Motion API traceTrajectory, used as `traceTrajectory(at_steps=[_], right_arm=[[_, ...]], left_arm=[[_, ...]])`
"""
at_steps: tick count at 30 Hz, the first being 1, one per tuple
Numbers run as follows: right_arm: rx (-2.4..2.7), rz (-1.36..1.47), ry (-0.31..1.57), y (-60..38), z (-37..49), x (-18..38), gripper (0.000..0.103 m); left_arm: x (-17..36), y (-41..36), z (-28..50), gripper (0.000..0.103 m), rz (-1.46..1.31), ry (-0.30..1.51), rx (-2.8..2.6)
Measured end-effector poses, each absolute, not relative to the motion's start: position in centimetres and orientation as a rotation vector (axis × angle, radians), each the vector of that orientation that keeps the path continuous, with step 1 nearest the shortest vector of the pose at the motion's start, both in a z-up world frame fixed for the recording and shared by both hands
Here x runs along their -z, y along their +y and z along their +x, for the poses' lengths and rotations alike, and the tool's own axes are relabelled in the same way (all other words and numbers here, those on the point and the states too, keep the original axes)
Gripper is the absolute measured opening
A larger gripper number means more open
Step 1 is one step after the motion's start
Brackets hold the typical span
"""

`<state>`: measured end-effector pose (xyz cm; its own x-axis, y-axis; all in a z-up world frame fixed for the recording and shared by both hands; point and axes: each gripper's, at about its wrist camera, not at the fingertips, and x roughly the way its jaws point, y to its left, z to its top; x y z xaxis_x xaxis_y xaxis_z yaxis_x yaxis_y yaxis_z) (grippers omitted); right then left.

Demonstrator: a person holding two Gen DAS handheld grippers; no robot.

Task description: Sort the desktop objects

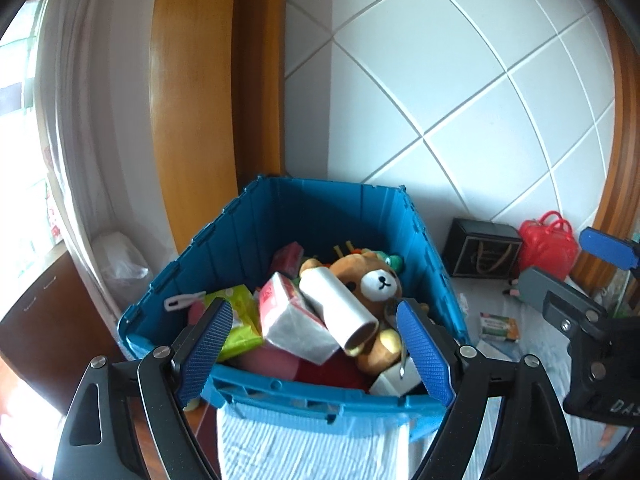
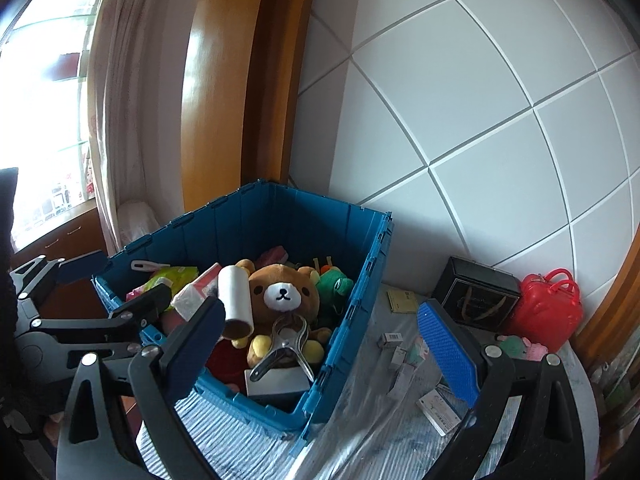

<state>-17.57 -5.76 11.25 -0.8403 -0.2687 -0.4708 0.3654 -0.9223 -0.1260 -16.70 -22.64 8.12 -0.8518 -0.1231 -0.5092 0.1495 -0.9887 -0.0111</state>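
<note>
Ahead of both wide-open, empty hand-held grippers (image 1: 316, 356) (image 2: 340, 344), blue crate (image 1: 280, 204) looks mostly packed; small boxes (image 2: 394, 350) right of it still loose.

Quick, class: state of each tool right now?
Left tool: open, holding nothing.
Right tool: open, holding nothing.

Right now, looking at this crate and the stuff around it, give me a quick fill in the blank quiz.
1. The brown teddy bear lies inside the ____ crate.
2. The white roll rests against the bear's ____.
3. The big metal clip lies on the bear's ____.
4. The red bag stands ____ the crate.

Answers: blue; head; belly; outside
</note>
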Motion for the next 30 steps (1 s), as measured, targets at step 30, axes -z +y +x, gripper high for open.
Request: traceTrajectory(at_steps=[30], right_arm=[[2.824, 0.903, 0.114, 12.5, -3.3, -3.9, 0.098]], left_arm=[[-4.0, -7.9, -3.0, 0.086, 0.879, 0.038, 2.956]])
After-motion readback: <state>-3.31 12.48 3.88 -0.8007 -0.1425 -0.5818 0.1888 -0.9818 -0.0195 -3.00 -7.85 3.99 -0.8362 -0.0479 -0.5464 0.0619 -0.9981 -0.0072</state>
